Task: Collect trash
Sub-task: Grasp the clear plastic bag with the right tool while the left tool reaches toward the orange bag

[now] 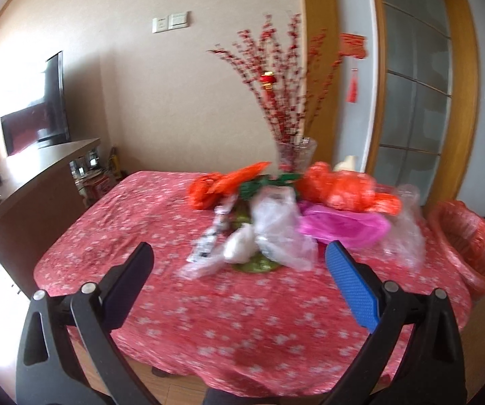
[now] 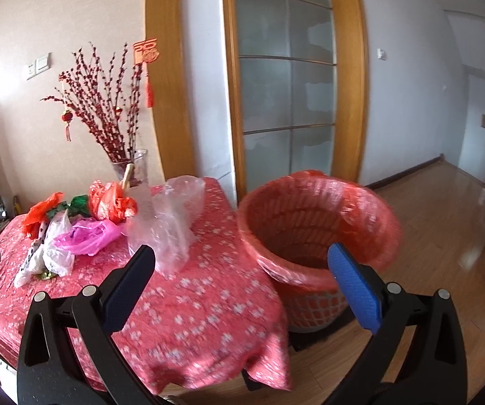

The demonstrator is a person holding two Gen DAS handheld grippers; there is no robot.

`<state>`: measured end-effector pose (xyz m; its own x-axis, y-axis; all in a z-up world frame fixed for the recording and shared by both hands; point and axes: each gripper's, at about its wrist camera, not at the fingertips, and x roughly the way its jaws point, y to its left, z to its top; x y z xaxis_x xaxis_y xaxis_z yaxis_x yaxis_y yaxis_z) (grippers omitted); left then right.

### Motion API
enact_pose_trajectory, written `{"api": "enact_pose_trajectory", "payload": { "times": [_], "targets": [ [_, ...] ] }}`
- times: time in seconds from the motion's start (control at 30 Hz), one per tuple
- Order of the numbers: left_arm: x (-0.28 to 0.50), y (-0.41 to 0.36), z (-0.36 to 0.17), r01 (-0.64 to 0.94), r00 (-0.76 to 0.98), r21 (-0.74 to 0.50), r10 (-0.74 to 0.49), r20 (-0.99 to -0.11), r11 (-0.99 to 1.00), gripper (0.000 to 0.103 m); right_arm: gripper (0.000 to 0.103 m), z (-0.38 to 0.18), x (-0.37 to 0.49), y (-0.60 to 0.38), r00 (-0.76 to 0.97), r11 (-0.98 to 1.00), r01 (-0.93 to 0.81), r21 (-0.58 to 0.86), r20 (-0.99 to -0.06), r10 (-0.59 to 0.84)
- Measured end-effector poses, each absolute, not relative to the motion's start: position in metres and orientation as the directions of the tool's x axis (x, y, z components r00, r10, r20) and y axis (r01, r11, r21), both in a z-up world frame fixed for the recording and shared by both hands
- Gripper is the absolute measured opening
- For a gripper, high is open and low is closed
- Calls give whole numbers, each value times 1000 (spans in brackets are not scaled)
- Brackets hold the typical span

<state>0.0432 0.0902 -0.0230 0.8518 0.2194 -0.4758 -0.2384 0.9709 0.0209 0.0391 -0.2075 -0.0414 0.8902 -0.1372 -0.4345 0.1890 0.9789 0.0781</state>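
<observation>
Left wrist view, red floral tablecloth [image 1: 208,320], wood floor [image 2: 438,222], both grippers' jaws wide, empty.

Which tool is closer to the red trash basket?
Right. The right tool hangs open just in front of the red trash basket, one finger overlapping its rim in view. The left tool faces the bag pile, with the basket off to its right side.
</observation>
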Motion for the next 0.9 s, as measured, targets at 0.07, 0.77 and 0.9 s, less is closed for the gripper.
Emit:
{"api": "enact_pose_trajectory", "payload": {
  "times": [0.07, 0.77, 0.9],
  "targets": [
    [50, 105, -24, -273, 839, 22, 249, -483, 962, 99, 101, -41, 62, -202, 892, 983, 163, 83, -438, -111],
    [112, 152, -41, -290, 778, 15, 245, -578, 957, 99, 58, -96, 220, -166, 722, 981, 3, 194, -679, 132],
    [123, 147, -37, -260, 788, 14, 221, -574, 966, 95, 46, -105, 226, -167, 696, 981, 0, 194, -704, 139]
  ]
}}
